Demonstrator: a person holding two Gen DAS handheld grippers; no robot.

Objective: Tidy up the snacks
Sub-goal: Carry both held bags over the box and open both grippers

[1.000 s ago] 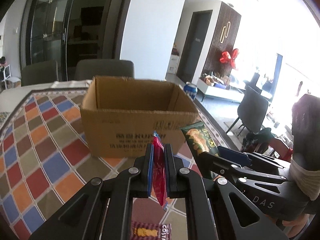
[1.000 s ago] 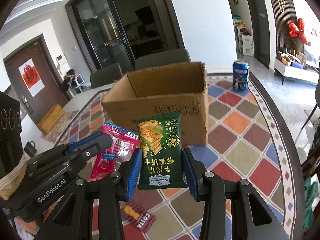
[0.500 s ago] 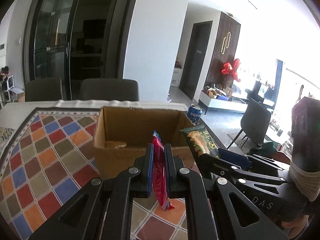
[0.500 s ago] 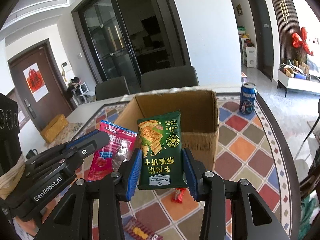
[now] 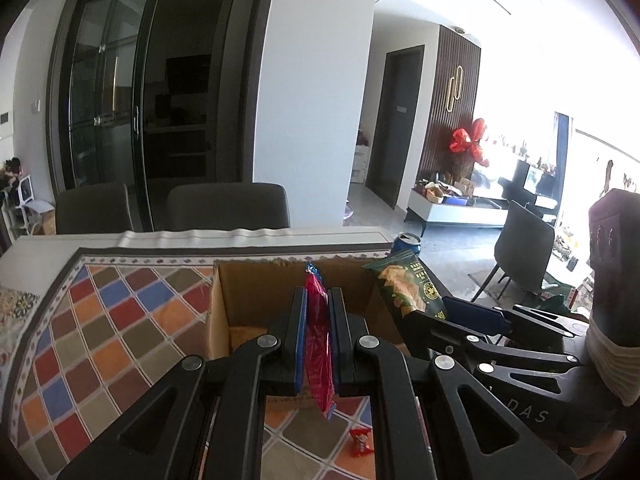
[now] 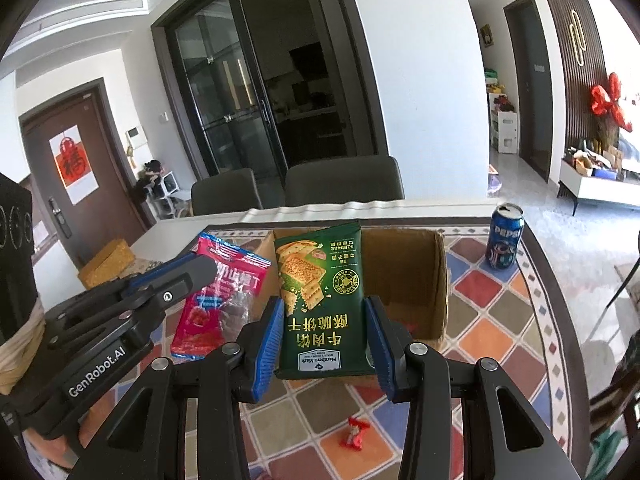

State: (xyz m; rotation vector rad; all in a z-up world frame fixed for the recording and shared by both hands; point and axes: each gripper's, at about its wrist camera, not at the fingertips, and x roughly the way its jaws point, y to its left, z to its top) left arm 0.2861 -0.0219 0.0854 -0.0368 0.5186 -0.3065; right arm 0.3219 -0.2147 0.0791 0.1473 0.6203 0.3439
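Left gripper (image 5: 318,336): jaws closed flat on a red snack packet (image 5: 318,344), gripped edge-on and hanging upright between the blue pads; the packet's top corner stands above the fingertips and its lower end dangles below them. In the right wrist view the same packet (image 6: 218,300) shows its printed face at 9 o'clock of centre, pinched by the left gripper (image 6: 200,270).

Right gripper (image 6: 326,330): jaws part-open to the packet's width, closed on a green cracker packet (image 6: 322,300) held upright by its two side edges, label upside down. In the left wrist view it (image 5: 404,288) sits at 3 o'clock of the red packet, clamped in the right gripper (image 5: 452,314).

Cardboard box (image 5: 224,300): open-topped, on the table beyond both grippers at 12 o'clock; both packets are held in front of and above its near rim — neither is inside. Something pale lies on the box floor, too unclear to name.

Small red wrapped candy (image 6: 354,432): loose on the tablecloth, 6 o'clock of the green packet, well apart from the box.

Patterned tablecloth (image 6: 492,320): multicoloured diamonds, under the box.

Pepsi can (image 6: 503,236): upright on the cloth at 2 o'clock, near the box's right wall.

Two grey chairs (image 6: 344,180): behind the table at 12 o'clock.
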